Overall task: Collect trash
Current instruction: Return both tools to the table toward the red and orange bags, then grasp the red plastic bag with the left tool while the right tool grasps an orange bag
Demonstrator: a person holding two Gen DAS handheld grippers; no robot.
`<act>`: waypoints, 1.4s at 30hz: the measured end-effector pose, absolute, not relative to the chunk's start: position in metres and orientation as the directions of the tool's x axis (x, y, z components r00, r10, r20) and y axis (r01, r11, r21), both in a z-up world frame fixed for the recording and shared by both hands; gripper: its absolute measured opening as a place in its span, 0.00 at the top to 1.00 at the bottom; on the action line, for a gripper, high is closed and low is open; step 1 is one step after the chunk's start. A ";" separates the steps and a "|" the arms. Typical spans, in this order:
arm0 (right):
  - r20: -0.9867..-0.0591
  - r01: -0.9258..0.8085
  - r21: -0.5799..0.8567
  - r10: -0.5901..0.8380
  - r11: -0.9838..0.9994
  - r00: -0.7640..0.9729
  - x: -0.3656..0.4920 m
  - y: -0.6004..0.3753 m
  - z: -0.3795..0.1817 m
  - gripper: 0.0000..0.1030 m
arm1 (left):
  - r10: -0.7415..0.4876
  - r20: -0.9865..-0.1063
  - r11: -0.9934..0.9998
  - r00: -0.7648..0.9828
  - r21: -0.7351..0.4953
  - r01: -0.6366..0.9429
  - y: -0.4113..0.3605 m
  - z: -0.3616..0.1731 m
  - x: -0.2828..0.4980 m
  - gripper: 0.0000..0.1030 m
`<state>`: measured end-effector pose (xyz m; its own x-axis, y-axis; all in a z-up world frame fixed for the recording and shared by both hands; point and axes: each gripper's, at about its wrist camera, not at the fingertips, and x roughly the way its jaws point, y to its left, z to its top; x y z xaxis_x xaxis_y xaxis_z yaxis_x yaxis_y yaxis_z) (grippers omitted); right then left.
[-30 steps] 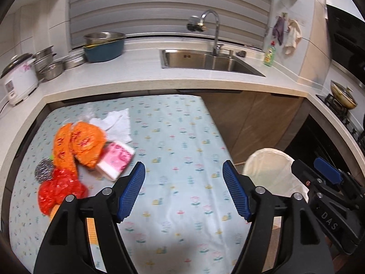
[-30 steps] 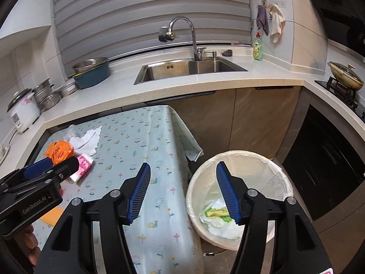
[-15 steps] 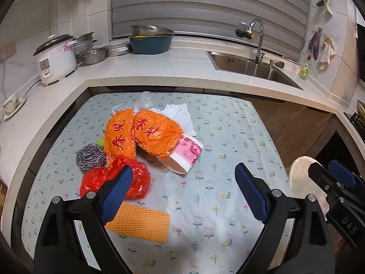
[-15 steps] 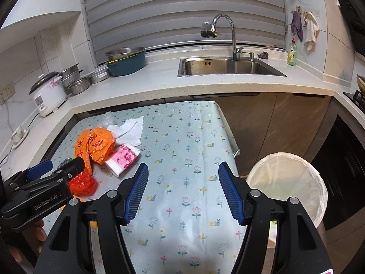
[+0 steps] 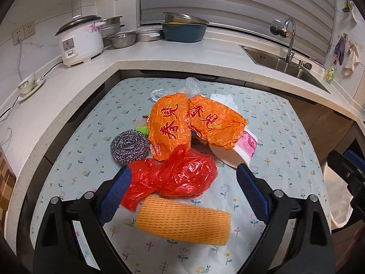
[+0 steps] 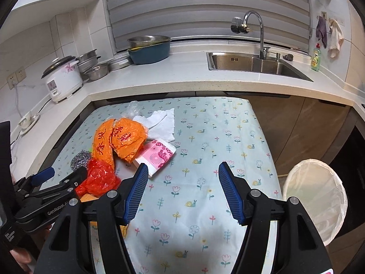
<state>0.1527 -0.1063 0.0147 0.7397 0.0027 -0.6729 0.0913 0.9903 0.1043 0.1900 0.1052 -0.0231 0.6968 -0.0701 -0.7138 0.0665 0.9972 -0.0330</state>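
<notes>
A pile of trash lies on the flowered tablecloth (image 5: pixel 285 123): two orange printed bags (image 5: pixel 194 121), a red plastic bag (image 5: pixel 180 178), an orange foam net (image 5: pixel 184 223), a steel scourer (image 5: pixel 129 146), a pink paper cup (image 5: pixel 239 150), white tissue (image 6: pixel 159 123) and clear plastic (image 5: pixel 191 84). My left gripper (image 5: pixel 182 194) is open, its fingers on either side of the red bag and above the foam net. My right gripper (image 6: pixel 182 191) is open and empty over the tablecloth, right of the pile. The lined trash bin (image 6: pixel 314 203) stands on the floor at the table's right.
A counter runs behind the table with a rice cooker (image 5: pixel 79 40), steel bowls (image 5: pixel 122 38), a blue basin (image 5: pixel 183 30) and a sink with tap (image 6: pixel 253 65). A cup on a saucer (image 5: pixel 28 85) sits at the left. Wooden cabinets (image 6: pixel 308 127) stand beyond the table's right edge.
Both grippers swung left from the bin toward the pile. My left gripper moved in closer and now straddles the red bag. Both stayed open.
</notes>
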 end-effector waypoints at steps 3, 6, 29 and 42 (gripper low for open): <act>-0.678 0.068 0.109 0.024 0.992 0.735 0.166 -0.093 0.011 0.40 | -0.068 -0.724 0.997 0.687 -0.036 0.061 0.113 -0.030 0.196 0.14; -0.687 0.047 0.119 0.047 0.992 0.725 0.181 -0.083 0.007 0.40 | -0.066 -0.733 0.998 0.678 -0.039 0.054 0.120 -0.037 0.203 0.14; -0.771 0.012 0.210 0.158 0.978 0.617 0.285 -0.047 -0.065 0.48 | -0.128 -0.787 0.991 0.604 -0.084 0.101 0.131 -0.077 0.246 0.17; -0.709 -0.028 0.218 0.179 0.975 0.682 0.265 -0.046 -0.039 0.97 | -0.184 -0.787 0.982 0.589 -0.117 0.151 0.122 -0.069 0.239 0.96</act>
